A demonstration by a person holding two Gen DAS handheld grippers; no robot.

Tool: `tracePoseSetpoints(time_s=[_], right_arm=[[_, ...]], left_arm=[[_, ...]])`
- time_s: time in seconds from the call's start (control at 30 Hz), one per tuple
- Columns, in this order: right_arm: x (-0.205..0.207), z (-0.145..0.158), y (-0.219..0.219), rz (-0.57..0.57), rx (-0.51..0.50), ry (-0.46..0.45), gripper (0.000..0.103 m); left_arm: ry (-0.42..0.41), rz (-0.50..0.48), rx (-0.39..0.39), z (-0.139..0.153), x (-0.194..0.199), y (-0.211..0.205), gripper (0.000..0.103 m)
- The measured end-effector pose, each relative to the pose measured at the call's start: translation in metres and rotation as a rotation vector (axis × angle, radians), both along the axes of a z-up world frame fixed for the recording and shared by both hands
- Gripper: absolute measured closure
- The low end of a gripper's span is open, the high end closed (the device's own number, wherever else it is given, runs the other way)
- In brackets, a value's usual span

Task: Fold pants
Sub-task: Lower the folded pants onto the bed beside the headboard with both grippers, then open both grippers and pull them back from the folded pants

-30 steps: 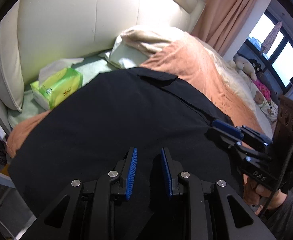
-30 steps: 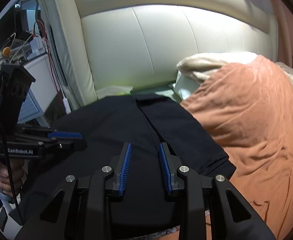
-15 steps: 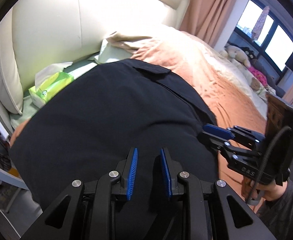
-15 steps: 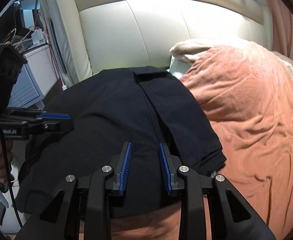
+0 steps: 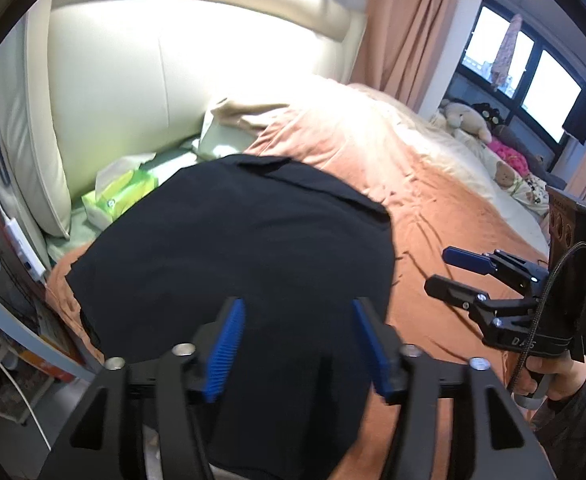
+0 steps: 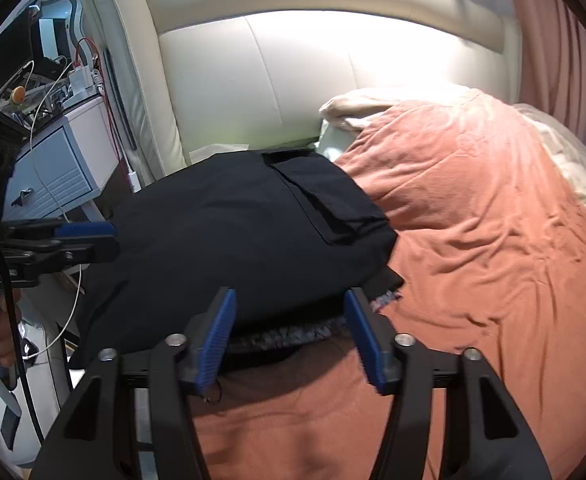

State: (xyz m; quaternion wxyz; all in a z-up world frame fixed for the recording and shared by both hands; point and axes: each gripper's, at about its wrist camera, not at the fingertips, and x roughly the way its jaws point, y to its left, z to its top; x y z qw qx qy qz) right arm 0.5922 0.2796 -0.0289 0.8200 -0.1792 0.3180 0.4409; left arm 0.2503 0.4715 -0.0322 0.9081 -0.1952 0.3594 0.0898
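The pants [image 5: 237,248], black and folded, lie on the orange blanket [image 5: 445,216] of the bed near the cream headboard [image 5: 141,64]. In the left wrist view, the left gripper [image 5: 299,340] hangs above them, jaws opening, pads clear of the cloth; a green tissue pack [image 5: 121,196] sits beyond.

In the right wrist view, the right gripper [image 6: 289,336] hovers over the pants' [image 6: 245,240] near edge, jaws opening, nothing pinched.

One pair of black pants [image 5: 237,248], two grippers, left [image 5: 297,344] and right [image 6: 291,332], one green tissue pack [image 5: 119,198], one orange blanket [image 6: 485,216], two teddy bears [image 5: 467,118].
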Motion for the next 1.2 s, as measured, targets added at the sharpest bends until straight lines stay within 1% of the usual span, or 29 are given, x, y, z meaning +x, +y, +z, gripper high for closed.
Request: tracePoseSetpoints(time_s=[0.03, 0.1, 0.2, 0.3, 0.4, 0.53, 0.77, 0.97, 1.2], right_arm=[[-0.004, 0.004, -0.005, -0.006, 0.003, -0.006, 0.030], [-0.012, 0.013, -0.018, -0.025, 0.018, -0.009, 0.017], [-0.026, 0.029, -0.038, -0.057, 0.040, -0.031, 0.014], [-0.042, 0.044, -0.062, -0.096, 0.051, -0.063, 0.000], [-0.058, 0.058, -0.087, -0.124, 0.066, -0.081, 0.000], [-0.084, 0.074, -0.121, -0.148, 0.076, -0.116, 0.000], [-0.130, 0.096, -0.177, -0.185, 0.111, -0.148, 0.000], [-0.170, 0.113, -0.222, -0.221, 0.137, -0.187, 0.000], [-0.218, 0.125, -0.266, -0.257, 0.160, -0.219, 0.000]], left_arm=[[-0.006, -0.003, 0.009, 0.004, -0.003, -0.005, 0.032], [-0.016, -0.013, 0.032, 0.011, -0.005, -0.017, 0.022], [-0.032, -0.027, 0.037, 0.022, -0.012, -0.033, 0.011], [-0.057, -0.040, 0.071, 0.036, -0.019, -0.053, 0.002], [-0.075, -0.049, 0.096, 0.044, -0.026, -0.069, 0.001], [-0.086, -0.072, 0.102, 0.055, -0.035, -0.090, 0.001], [-0.134, -0.108, 0.127, 0.079, -0.059, -0.131, 0.001], [-0.163, -0.132, 0.162, 0.094, -0.082, -0.165, 0.001], [-0.203, -0.158, 0.185, 0.107, -0.111, -0.199, 0.001]])
